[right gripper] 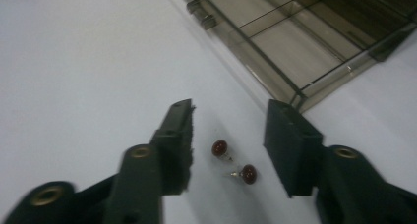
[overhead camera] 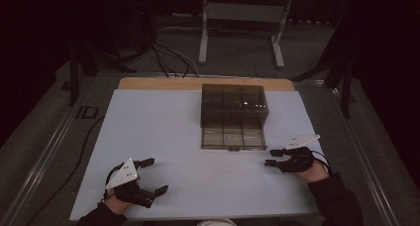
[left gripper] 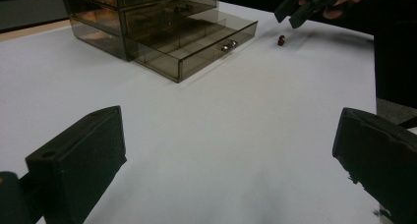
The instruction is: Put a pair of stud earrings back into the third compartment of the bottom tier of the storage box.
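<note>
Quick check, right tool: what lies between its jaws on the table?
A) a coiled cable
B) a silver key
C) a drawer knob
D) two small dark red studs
D: the right gripper view shows two small dark red studs lying on the white table between the jaws of the right tool, which stand apart from them, beside the open drawer of the smoked organizer.

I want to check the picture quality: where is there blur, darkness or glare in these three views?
High view: dark surroundings, the white table dimly lit, a small glare on the smoky drawer box. Left gripper view: fairly sharp, the near jaws soft. Right gripper view: the right claw is smeared by blur, while the two red earrings remain readable, with faint shadows.
</note>
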`<state>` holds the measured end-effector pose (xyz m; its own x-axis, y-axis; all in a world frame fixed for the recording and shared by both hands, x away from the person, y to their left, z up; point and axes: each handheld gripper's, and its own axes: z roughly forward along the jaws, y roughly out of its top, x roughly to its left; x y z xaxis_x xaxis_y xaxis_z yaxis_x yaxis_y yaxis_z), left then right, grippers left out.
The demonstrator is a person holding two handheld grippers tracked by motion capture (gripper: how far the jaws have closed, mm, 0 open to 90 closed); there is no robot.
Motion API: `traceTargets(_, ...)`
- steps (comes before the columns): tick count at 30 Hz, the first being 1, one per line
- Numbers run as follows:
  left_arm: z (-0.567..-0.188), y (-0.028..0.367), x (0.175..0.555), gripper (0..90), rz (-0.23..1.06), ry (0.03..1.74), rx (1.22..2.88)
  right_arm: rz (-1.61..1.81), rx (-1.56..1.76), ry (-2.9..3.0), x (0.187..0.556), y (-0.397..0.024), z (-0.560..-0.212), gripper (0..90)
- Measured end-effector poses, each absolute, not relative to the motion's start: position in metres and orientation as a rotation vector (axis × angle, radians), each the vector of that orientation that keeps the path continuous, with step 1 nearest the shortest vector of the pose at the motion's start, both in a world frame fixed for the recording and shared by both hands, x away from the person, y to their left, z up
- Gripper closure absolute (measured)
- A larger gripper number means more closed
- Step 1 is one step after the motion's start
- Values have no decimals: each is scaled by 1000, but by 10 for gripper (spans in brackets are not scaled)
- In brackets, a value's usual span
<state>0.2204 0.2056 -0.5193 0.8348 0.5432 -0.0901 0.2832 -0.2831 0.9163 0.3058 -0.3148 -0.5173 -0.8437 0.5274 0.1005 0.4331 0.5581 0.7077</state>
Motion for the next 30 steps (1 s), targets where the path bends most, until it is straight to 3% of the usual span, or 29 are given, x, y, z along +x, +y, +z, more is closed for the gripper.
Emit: traceTargets(30,-520,205,220,8,291,621,1888,1012,691,2757,309,-300,-540,789)
